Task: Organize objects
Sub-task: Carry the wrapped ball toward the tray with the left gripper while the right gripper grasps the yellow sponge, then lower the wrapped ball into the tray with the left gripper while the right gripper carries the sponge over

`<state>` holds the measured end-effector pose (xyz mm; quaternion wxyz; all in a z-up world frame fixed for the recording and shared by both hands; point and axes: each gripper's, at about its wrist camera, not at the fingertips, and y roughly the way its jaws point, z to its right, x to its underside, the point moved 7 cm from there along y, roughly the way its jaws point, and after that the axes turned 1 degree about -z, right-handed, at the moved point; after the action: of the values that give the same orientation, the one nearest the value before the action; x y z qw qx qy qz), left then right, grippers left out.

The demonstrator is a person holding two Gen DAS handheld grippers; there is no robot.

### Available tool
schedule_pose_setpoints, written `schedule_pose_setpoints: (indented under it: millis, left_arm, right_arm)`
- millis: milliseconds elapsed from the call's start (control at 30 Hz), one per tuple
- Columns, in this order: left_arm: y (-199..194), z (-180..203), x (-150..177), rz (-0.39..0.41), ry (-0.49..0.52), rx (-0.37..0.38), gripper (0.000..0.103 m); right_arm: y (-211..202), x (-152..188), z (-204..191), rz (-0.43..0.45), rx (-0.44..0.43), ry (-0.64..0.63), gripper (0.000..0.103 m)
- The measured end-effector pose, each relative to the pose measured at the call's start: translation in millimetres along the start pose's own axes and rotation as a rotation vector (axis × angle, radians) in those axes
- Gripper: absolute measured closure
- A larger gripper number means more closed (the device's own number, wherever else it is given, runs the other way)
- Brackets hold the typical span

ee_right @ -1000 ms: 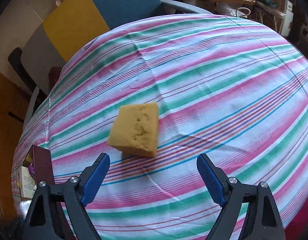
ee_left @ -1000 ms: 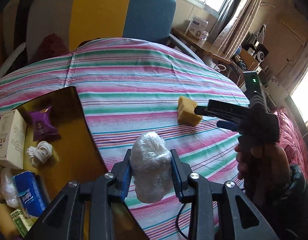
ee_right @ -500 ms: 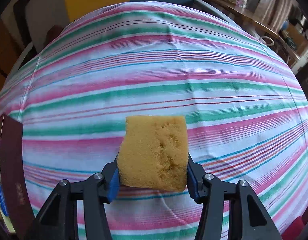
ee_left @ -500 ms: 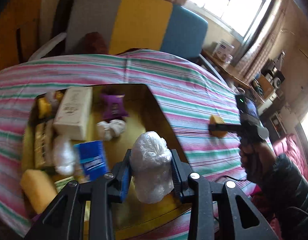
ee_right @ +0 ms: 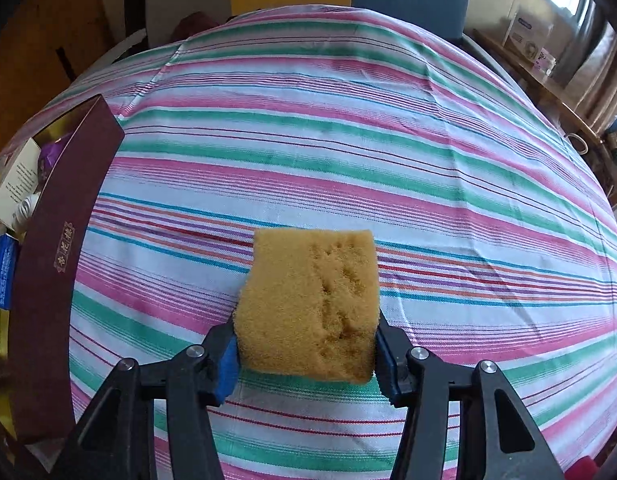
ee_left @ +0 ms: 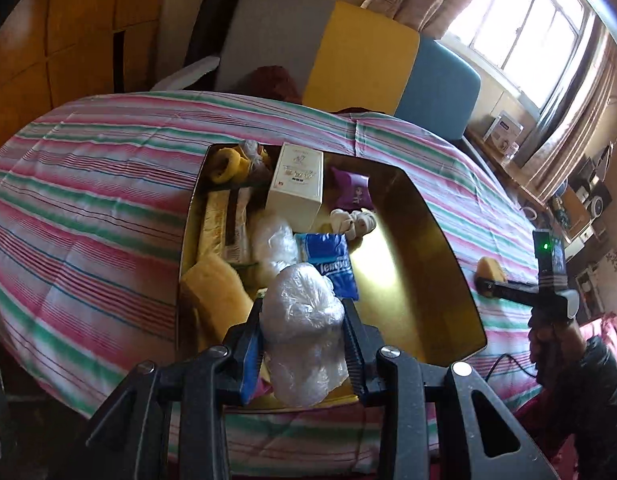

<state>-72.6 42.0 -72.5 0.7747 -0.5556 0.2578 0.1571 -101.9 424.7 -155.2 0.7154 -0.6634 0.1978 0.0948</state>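
- Jaws of the left gripper (ee_left: 304, 344) are clamped on a crumpled clear plastic bag (ee_left: 300, 332), pads pressed into both its sides; the bag hangs over the near end of the box (ee_left: 448, 264).
- Left of the bag in the left wrist view, a yellow sponge (ee_left: 216, 292) leans against the box's near-left wall.
- Behind it lie a long cream packet (ee_left: 224, 220), a yellow ring (ee_left: 224, 164) at the far corner, a second clear plastic wad (ee_left: 272, 240) and a blue tissue pack (ee_left: 328, 260).
- Further back stands a white carton (ee_left: 296, 184), with a white cord bundle (ee_left: 354, 220) and a purple sachet (ee_left: 352, 190) to its right.
- The right half of the box's gold floor is bare.
- Right of the box, on the striped cloth (ee_left: 88, 208) covering the surface, a person's hand (ee_left: 548, 336) grips the right gripper (ee_right: 306, 354).
- Its jaws have just been closing and now pinch an orange-yellow sponge block (ee_right: 308, 304) on both sides, the pads denting it.
- The block is above the cloth, well right of the box's maroon wall; whether its bottom touches the cloth cannot be told.
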Motion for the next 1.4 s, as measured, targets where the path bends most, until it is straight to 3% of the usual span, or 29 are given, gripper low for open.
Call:
schedule_pose_setpoints:
  millis: [333, 767, 1000, 1167, 1400]
  left_arm:
    - [-9, 37, 0, 0.042, 0.146, -0.018, 0.068]
    - [4, 78, -2, 0.016, 0.239, 0.018, 0.068]
    - [22, 92, -3, -0.039, 0.233, 0.074, 0.068]
    - [45, 90, -7, -0.115, 0.128, 0.177, 0.068]
    - [76, 91, -21, -0.138, 0.148, 0.140, 0.068]
  right_arm:
    - [-2, 1, 0, 0.010, 0.008, -0.014, 0.048]
    - [1, 0, 0, 0.014, 0.013, -0.036, 0.048]
    - [1, 0, 0, 0.014, 0.017, -0.043, 0.048]
    - [1, 0, 2, 0.013, 0.016, -0.042, 0.048]
    - [1, -1, 2, 0.013, 0.015, -0.041, 0.047]
